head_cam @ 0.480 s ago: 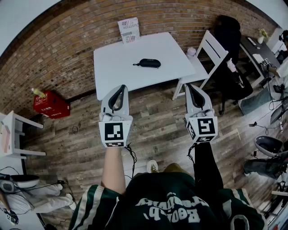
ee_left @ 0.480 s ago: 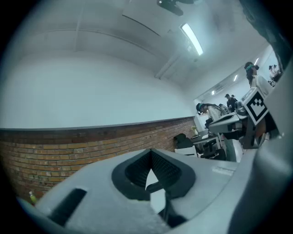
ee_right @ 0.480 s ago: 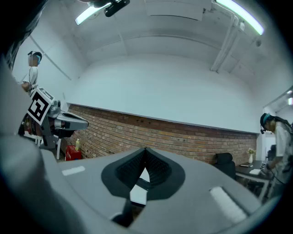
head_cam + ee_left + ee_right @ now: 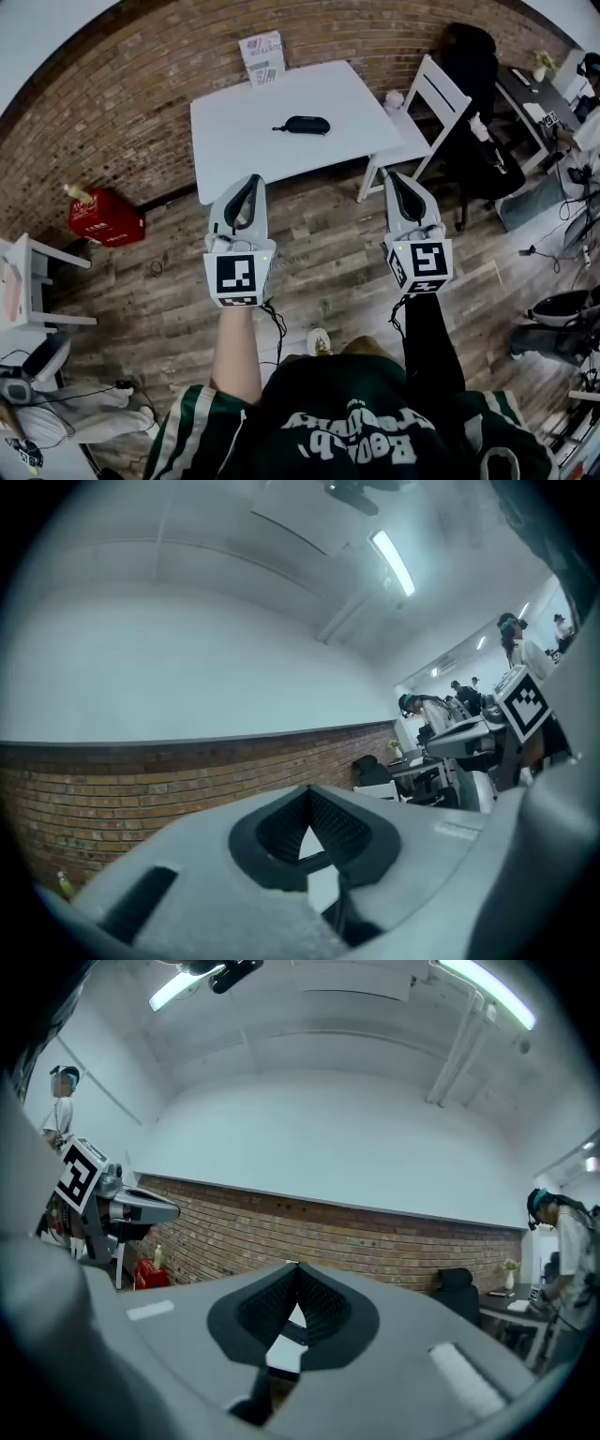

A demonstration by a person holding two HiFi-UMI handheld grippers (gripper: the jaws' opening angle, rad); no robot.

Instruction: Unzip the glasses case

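Observation:
A black zipped glasses case (image 4: 306, 125) lies near the middle of a white table (image 4: 234, 150) in the head view, its pull tab pointing left. My left gripper (image 4: 251, 180) hovers level over the wooden floor just short of the table's front edge, shut and empty. To its right my right gripper (image 4: 395, 174) is held level too, shut with nothing between its jaws, near the table's front right corner. In the left gripper view the left gripper (image 4: 308, 789) has its tips together, and so has the right gripper (image 4: 296, 1267) in its own view. The case shows in neither gripper view.
A white chair (image 4: 433, 98) stands at the table's right, with a dark office chair (image 4: 473, 56) and a desk (image 4: 534, 98) beyond it. A printed box (image 4: 263, 56) sits at the table's far edge against the brick wall. A red crate (image 4: 105, 217) is on the floor at left.
The table and case sit slightly higher and further left in the head view. Both grippers remain shut and in almost the same place.

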